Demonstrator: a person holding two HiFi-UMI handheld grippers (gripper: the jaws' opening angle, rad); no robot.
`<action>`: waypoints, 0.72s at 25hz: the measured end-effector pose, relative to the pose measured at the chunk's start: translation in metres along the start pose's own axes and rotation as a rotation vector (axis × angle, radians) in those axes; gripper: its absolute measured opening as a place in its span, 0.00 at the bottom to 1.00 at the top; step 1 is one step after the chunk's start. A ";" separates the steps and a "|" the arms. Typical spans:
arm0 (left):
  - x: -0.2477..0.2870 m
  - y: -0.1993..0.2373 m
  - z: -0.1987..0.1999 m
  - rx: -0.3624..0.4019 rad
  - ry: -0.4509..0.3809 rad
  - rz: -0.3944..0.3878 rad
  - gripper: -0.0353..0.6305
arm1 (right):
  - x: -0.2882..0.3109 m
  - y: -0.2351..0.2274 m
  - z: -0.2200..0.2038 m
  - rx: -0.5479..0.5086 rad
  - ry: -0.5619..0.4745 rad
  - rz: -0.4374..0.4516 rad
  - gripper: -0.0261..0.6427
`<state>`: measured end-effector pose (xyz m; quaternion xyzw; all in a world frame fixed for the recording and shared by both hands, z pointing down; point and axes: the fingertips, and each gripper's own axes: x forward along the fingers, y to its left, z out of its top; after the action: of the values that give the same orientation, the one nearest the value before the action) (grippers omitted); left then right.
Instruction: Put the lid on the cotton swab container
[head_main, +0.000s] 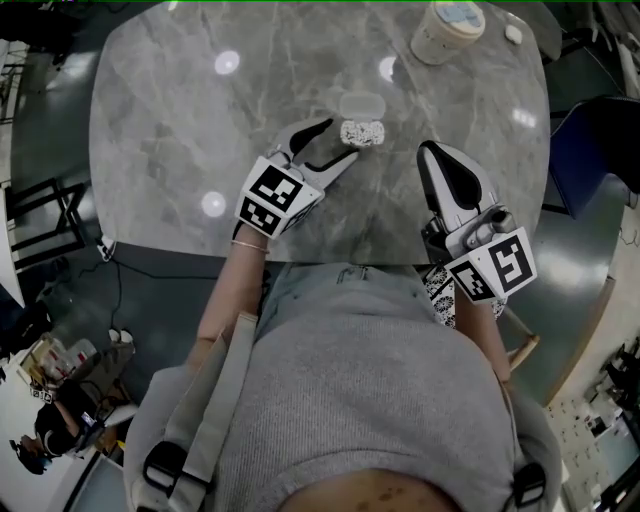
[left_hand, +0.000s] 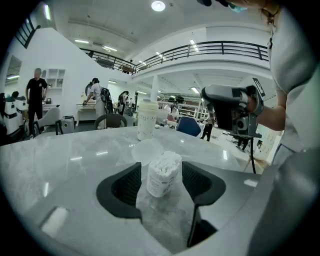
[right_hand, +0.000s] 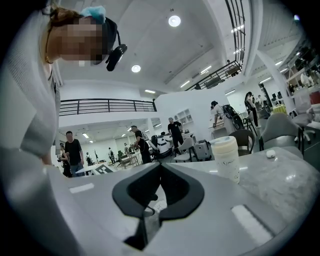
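**Left jaws open around the swab container, lid still off**

Left gripper (head_main: 337, 141): jaws are standing wide apart. The cotton swab container (left_hand: 163, 174) is sitting between the two pads with a thin gap showing on each side, so the pads are not pressing on it. The container is standing on the grey marble table (head_main: 180, 130), top open, white swab heads showing.

Right gripper (head_main: 432, 152): jaws are sitting fully together with nothing between them. It is hanging to the right of the container, well apart from it, over the near table edge and pointing roughly level across the table.

The clear lid (head_main: 360, 104) is lying flat on the table just beyond the container, on the side away from the person. Can't tell if the two are touching. In the left gripper view the lid is showing as a pale disc right behind the container.

A tall white lidded cup (head_main: 445, 30) is standing well beyond the container and to its right, near the far table edge. A small white object (head_main: 513, 33) is lying farther right of the container again, past the cup; too small to identify.

Person in a grey top is holding both grippers, with backpack straps showing. Both gripper views are showing a bright hall beyond the container, with people standing and a railed balcony.
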<state>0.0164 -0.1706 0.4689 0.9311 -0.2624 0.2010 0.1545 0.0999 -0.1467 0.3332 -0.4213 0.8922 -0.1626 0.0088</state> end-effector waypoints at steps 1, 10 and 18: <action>0.002 0.000 -0.003 0.005 0.003 -0.003 0.43 | -0.001 -0.001 0.000 0.001 0.002 -0.004 0.04; 0.019 0.000 -0.021 0.042 0.050 -0.035 0.46 | -0.007 -0.008 0.000 0.000 0.006 -0.029 0.04; 0.033 0.000 -0.032 0.033 0.056 -0.046 0.46 | -0.012 -0.009 -0.002 0.000 0.009 -0.053 0.04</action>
<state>0.0324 -0.1724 0.5118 0.9332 -0.2332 0.2280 0.1509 0.1139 -0.1422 0.3363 -0.4442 0.8807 -0.1643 0.0005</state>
